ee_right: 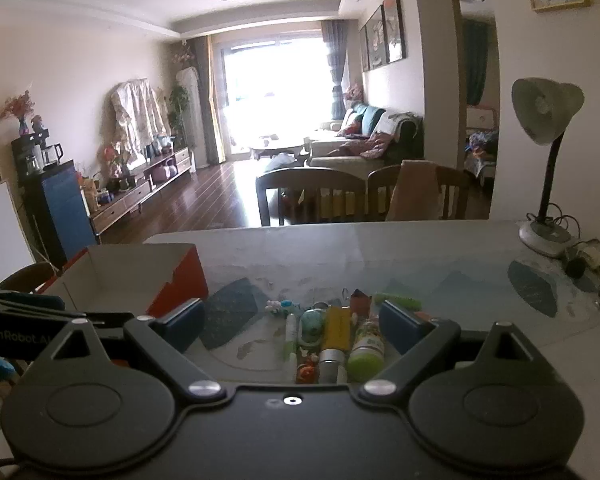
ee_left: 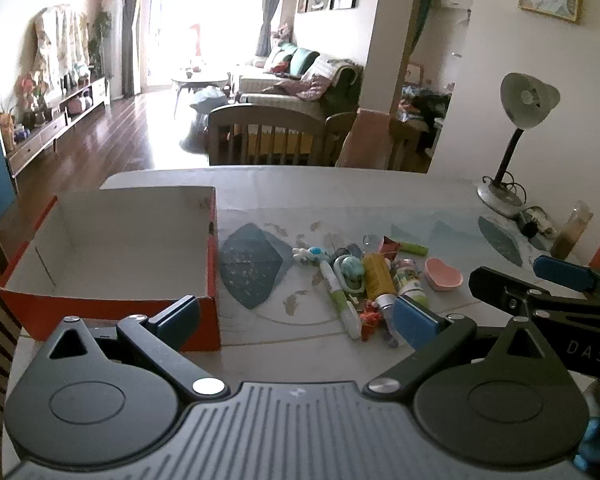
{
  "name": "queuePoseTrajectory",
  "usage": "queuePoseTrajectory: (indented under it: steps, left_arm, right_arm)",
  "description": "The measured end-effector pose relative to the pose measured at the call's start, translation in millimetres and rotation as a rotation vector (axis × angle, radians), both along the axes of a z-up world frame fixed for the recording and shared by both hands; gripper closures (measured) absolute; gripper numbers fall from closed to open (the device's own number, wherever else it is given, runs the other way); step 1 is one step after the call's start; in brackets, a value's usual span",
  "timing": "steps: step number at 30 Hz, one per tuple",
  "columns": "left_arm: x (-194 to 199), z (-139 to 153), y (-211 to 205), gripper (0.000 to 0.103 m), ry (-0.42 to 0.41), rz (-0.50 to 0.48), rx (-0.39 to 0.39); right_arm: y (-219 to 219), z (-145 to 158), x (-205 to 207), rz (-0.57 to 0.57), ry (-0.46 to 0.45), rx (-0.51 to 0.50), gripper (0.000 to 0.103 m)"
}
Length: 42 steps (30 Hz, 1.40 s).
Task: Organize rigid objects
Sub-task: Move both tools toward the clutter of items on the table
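Both grippers, left [ee_left: 298, 318] and right [ee_right: 292, 326], gape wide, holding nothing. Small items [ee_left: 364, 280] lie heaped mid-table, right of the empty box [ee_left: 112, 236]. Packed so tightly, a grab could catch two and scatter the rest.

Box [ee_left: 112, 240]: open cardboard box, red outside, white inside, nothing in it; it stands at the left of the worktop.
Pile: small things heaped just right of the box, apart from it.
Yellow tube [ee_left: 377, 276]: lies flat mid-pile, silver cap toward the camera.
White pen-like tube [ee_left: 340, 300]: lies flat at the pile's left edge.
Green-capped bottle [ee_right: 367, 350]: lies on its side beside the yellow tube.
Pink dish [ee_left: 443, 275]: heart-shaped, upright, at the pile's right.
Green stick [ee_left: 414, 248]: lies at the far side.
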State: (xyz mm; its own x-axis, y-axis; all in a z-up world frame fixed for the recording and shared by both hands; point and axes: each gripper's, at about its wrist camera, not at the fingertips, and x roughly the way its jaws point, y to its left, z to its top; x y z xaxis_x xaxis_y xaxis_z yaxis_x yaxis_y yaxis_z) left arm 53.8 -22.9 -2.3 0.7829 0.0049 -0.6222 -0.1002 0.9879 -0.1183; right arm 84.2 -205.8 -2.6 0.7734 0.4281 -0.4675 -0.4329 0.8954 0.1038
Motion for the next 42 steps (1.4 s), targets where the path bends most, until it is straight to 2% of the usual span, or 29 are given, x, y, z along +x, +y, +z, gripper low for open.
queuePoseTrajectory:
  steps: [10,16,23,35,42]
  left_arm:
    - [34.9,-19.0,-22.9,0.0,0.076,0.022,-0.004]
    - [59.3,-36.5,-35.4,0.0,0.121,0.038,-0.001]
    - [83.1,-53.9,-56.0,0.0,0.148,0.012,0.022]
    - [139.4,-102.4,-55.2,0.0,0.245,0.131,0.023]
    - [165.1,-127.1,-52.9,0.001,0.289,0.158,0.025]
  right_arm:
    - [-22.0,-16.5,34.4,0.059,0.054,-0.014,0.013]
    - [-46.1,-28.9,58.6,0.025,0.088,-0.038,0.013]
    - [-69.3,-48.7,87.4,0.017,0.121,-0.096,0.017]
    - [-85.1,-86.4,153.6,-0.003,0.128,-0.199,0.02]
    - [-82.8,-117.4,192.6,0.027,0.163,-0.247,0.021]
